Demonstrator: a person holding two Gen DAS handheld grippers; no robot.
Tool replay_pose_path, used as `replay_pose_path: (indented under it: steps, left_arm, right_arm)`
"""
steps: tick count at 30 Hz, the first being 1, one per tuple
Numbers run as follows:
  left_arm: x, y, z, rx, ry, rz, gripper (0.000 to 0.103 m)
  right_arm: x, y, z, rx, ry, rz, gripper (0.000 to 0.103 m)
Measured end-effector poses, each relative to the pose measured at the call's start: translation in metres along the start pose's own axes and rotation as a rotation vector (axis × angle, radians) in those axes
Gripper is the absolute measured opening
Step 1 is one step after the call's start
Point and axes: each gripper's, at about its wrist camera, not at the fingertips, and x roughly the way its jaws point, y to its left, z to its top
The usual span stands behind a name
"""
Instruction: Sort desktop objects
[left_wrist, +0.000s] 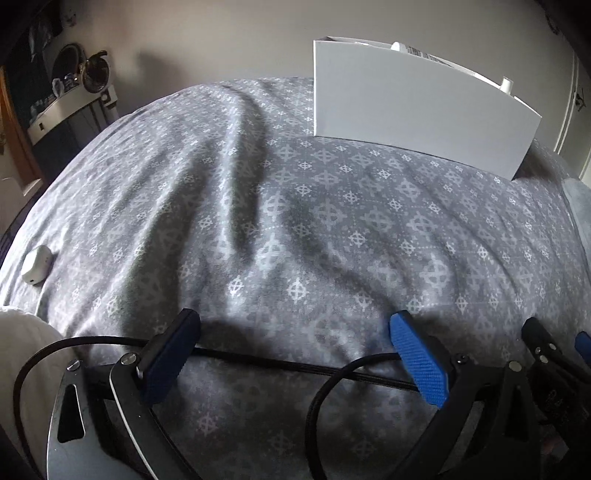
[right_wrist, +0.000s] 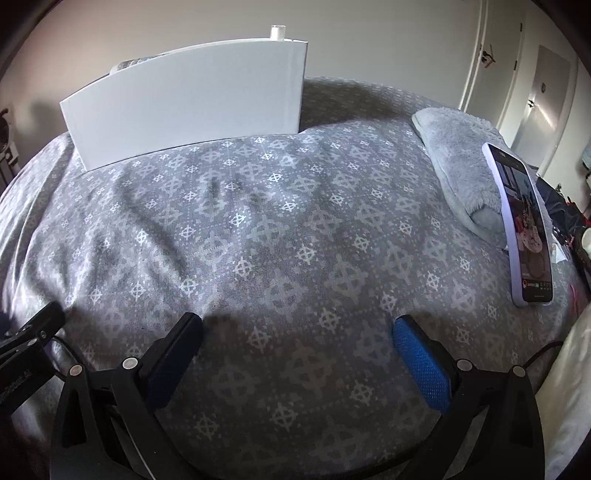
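A white box (left_wrist: 417, 107) stands at the far side of the grey patterned bedspread (left_wrist: 295, 229); it also shows in the right wrist view (right_wrist: 188, 99). Item tops stick out of it: a white cap (right_wrist: 277, 32) and a printed pack (left_wrist: 424, 53). A small white case (left_wrist: 36, 264) lies at the far left. A phone (right_wrist: 522, 225) with its screen lit lies at the right. My left gripper (left_wrist: 293, 325) is open and empty, low over the bedspread. My right gripper (right_wrist: 297, 328) is open and empty; it also shows beside the left one (left_wrist: 554, 339).
A fluffy grey cloth (right_wrist: 458, 162) lies under the phone's far end. Black cables (left_wrist: 332, 373) run across my left gripper's base. A shelf with clutter (left_wrist: 70, 88) stands at the far left wall. White doors (right_wrist: 535, 96) are at the right.
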Motion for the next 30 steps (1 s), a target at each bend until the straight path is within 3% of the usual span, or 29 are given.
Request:
replay_pose_path:
  steps: [30]
  left_arm:
    - [-0.002, -0.009, -0.010, 0.013, -0.017, 0.044, 0.103]
  right_arm:
    - [-0.001, 0.001, -0.003, 0.032, -0.027, -0.016, 0.103]
